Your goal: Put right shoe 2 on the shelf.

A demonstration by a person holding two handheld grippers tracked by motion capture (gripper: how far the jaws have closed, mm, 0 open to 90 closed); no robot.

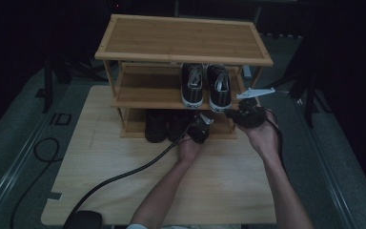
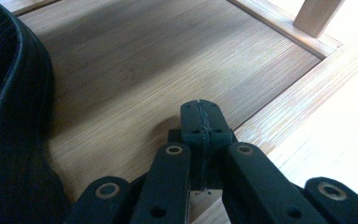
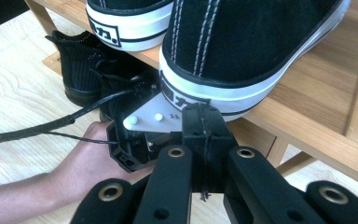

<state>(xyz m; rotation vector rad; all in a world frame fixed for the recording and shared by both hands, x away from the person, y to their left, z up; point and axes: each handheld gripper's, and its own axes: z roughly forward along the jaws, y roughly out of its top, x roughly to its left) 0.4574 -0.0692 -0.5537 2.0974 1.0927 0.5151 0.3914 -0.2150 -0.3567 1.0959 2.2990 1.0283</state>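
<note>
My left gripper (image 2: 200, 122), jaws pressed together on nothing, sat over the bare bottom shelf (image 2: 135, 70) of the shoe rack (image 1: 183, 38), inside its front edge, with the black boots (image 1: 164, 125) beside it. My right gripper (image 3: 201, 122), jaws likewise closed and empty, hung before the middle shelf's edge, nearly at the right sneaker (image 3: 242, 51) heel.

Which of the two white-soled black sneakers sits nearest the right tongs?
The right-hand white-soled black sneaker on the middle shelf; its toe is directly ahead of the shut right tongs.
</note>
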